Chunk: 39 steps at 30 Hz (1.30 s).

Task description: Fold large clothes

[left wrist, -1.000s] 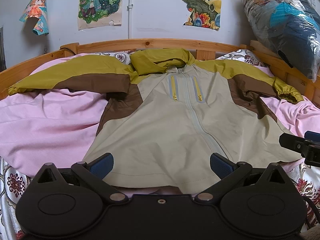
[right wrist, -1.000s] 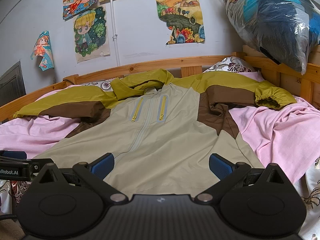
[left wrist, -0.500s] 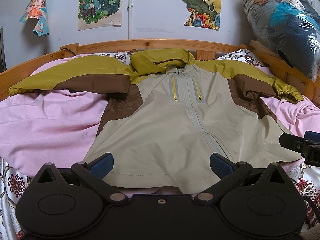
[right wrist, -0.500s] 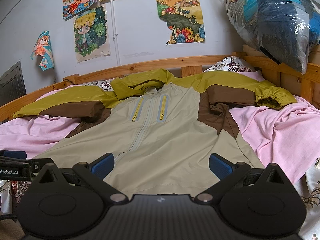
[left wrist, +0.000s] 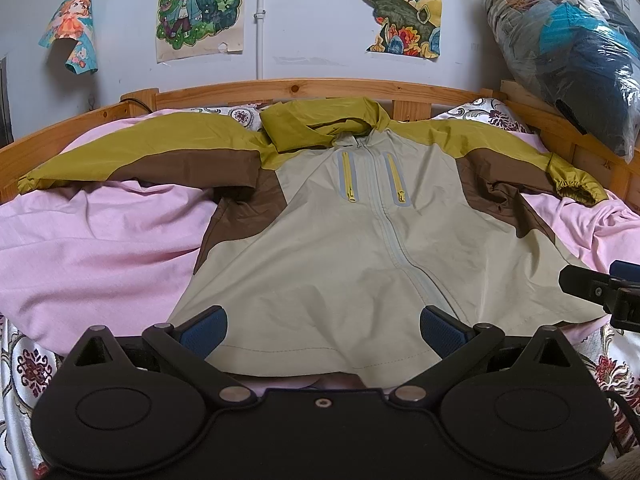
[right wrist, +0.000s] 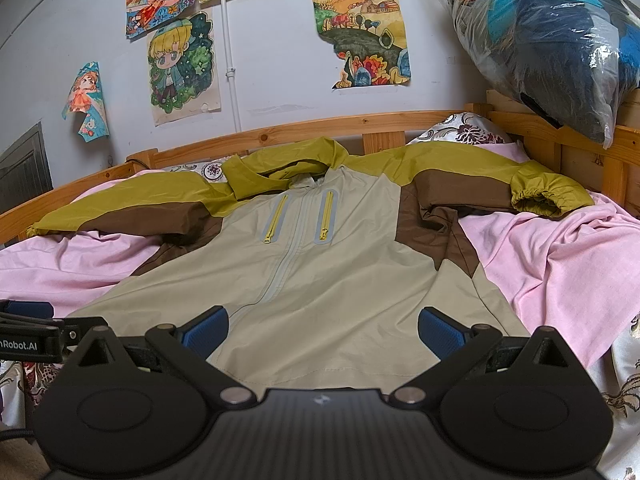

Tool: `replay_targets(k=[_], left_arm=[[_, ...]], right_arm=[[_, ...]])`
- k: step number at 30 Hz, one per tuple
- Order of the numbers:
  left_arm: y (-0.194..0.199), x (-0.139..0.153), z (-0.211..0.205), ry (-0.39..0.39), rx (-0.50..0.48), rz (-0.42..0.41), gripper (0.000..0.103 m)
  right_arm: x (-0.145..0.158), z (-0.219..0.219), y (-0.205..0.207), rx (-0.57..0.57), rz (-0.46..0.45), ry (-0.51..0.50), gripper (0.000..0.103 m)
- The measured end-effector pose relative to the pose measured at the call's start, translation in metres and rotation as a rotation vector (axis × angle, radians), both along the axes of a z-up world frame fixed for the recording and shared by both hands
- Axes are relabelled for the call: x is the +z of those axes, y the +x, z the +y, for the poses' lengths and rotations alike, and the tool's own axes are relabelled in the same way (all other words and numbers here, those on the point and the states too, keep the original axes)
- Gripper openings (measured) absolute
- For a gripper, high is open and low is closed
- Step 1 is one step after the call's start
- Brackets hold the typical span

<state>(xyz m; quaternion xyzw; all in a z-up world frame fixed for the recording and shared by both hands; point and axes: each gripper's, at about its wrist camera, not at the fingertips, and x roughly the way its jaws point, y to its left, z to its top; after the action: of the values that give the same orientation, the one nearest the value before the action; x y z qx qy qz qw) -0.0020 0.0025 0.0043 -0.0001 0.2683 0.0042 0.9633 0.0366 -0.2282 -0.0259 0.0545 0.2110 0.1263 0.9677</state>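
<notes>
A large jacket [left wrist: 344, 248] [right wrist: 328, 272] in beige, brown and olive lies front up on the pink sheet, zipped, sleeves spread to both sides. Its hood [left wrist: 320, 128] points at the headboard and its hem [left wrist: 320, 356] faces me. My left gripper [left wrist: 323, 330] is open, hovering just short of the hem's left half, nothing between its blue pads [left wrist: 202, 330]. My right gripper [right wrist: 323, 330] is open too, above the hem's right half. Each gripper shows at the edge of the other's view: the right gripper [left wrist: 600, 290], the left gripper [right wrist: 28, 332].
A wooden bed frame [left wrist: 320, 88] rings the mattress. The pink sheet [left wrist: 100, 248] lies wrinkled on both sides of the jacket. A plastic-wrapped dark bundle [left wrist: 568, 48] rests on the right rail. Patterned pillows [right wrist: 460, 132] lie by the headboard. Drawings hang on the wall.
</notes>
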Motion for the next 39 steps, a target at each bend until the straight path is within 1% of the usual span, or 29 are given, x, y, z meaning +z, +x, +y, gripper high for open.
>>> replay_targets(k=[34, 36, 39], left_arm=[[-0.001, 0.003, 0.002, 0.002, -0.003, 0.000, 0.102], [0.002, 0.001, 0.005, 0.003, -0.003, 0.006, 0.102], [0.009, 0.000, 0.004, 0.023, 0.009, 0.025, 0.102]], right_arm=[[0.009, -0.008, 0.003, -0.001, 0.003, -0.002, 0.103], [0.010, -0.009, 0.003, -0.019, 0.008, -0.006, 0.103], [0.022, -0.012, 0.008, -0.111, 0.045, -0.024, 0.103]])
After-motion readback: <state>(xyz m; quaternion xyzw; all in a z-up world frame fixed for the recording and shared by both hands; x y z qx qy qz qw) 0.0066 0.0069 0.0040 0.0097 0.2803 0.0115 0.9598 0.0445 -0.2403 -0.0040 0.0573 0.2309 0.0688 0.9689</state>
